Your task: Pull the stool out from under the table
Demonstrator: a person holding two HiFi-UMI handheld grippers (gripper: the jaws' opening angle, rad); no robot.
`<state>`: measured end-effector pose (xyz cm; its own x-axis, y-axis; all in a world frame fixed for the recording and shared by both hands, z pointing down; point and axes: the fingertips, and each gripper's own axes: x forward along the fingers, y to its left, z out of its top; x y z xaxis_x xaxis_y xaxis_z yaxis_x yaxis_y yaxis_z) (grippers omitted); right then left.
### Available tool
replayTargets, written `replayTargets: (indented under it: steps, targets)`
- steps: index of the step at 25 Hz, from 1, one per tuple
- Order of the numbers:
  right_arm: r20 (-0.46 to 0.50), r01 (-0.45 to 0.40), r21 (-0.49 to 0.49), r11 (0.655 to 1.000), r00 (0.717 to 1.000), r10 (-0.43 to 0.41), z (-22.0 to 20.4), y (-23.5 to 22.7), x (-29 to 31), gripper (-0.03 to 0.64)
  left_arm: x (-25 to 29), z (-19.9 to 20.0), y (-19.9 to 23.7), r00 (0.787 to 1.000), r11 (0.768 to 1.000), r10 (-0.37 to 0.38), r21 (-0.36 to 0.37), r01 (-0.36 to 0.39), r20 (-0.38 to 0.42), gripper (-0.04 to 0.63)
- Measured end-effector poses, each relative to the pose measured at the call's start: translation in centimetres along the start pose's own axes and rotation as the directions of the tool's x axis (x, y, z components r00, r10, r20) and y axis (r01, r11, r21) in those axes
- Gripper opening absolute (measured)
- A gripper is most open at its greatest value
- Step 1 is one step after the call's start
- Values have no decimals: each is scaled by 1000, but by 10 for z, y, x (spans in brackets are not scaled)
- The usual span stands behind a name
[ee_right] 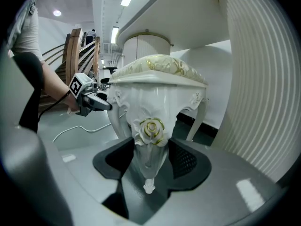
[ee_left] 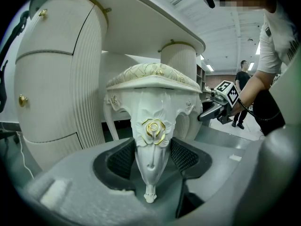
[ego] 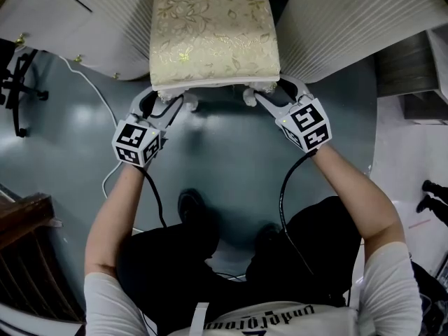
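Note:
The stool (ego: 213, 37) has a cream floral cushion and white carved legs with gold roses, and its far part reaches in between the dressing table's pedestals. My left gripper (ego: 183, 103) is shut on the stool's front left leg (ee_left: 151, 140); its dark pads (ee_left: 123, 159) press on both sides below the rose. My right gripper (ego: 253, 98) is shut on the front right leg (ee_right: 149, 140), its pads (ee_right: 184, 160) hugging it the same way. Each gripper shows in the other's view: the right gripper (ee_left: 214, 111) and the left gripper (ee_right: 96, 102).
Ribbed white table pedestals stand on the left (ego: 84, 26) and on the right (ego: 350, 19) of the stool. A white cable (ego: 105, 110) trails over the grey floor. A chair base (ego: 17, 89) and wooden furniture (ego: 24, 257) are at the left. A person (ee_left: 242, 79) stands far behind.

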<state>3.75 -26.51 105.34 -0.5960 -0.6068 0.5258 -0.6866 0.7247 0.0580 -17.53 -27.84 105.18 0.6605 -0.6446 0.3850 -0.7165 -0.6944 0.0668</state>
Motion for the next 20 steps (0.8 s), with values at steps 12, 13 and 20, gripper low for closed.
replayTargets:
  steps: [12, 13, 20]
  targets:
    - [-62, 3, 22, 1000, 998, -2, 0, 6, -1, 232, -3, 0, 1, 999, 1000, -8, -5, 7, -34, 244]
    - [-65, 2, 23, 1000, 998, 0, 2, 7, -2, 232, -5, 1, 1, 999, 1000, -8, -8, 8, -40, 242]
    - [-78, 18, 44, 999, 997, -14, 6, -1, 0, 232, 1, 7, 4, 998, 999, 14, -33, -17, -67, 242]
